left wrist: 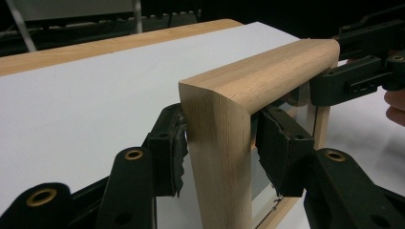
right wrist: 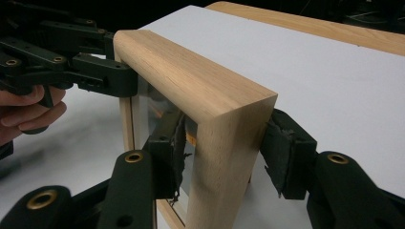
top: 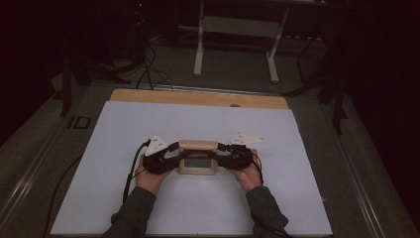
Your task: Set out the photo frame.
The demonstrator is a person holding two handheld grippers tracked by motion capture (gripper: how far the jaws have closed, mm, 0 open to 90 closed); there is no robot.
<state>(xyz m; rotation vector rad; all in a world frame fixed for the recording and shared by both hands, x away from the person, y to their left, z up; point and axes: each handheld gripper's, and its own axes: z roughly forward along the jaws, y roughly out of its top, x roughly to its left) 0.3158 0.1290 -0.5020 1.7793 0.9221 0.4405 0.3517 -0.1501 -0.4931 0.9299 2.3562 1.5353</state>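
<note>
**Wooden frame held upright at both ends**

A white sheet (top: pixel 198 208) is laid over a wooden table (top: pixel 198 97) in a dark room. A pale wooden frame (top: pixel 197 157) with a glass pane is stood mid-sheet, bracketed by the left gripper (left wrist: pixel 220 155) and right gripper (right wrist: pixel 224 157); whether the pads press cannot be told. A white desk frame (top: pixel 236 29) is seen behind.

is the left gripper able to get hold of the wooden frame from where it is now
Probably yes. The left gripper already straddles one upright side of the wooden frame, a pad on each face with nothing between. Whether the pads press yet is hard to tell. The right gripper straddles the opposite side, out of its way.
</note>
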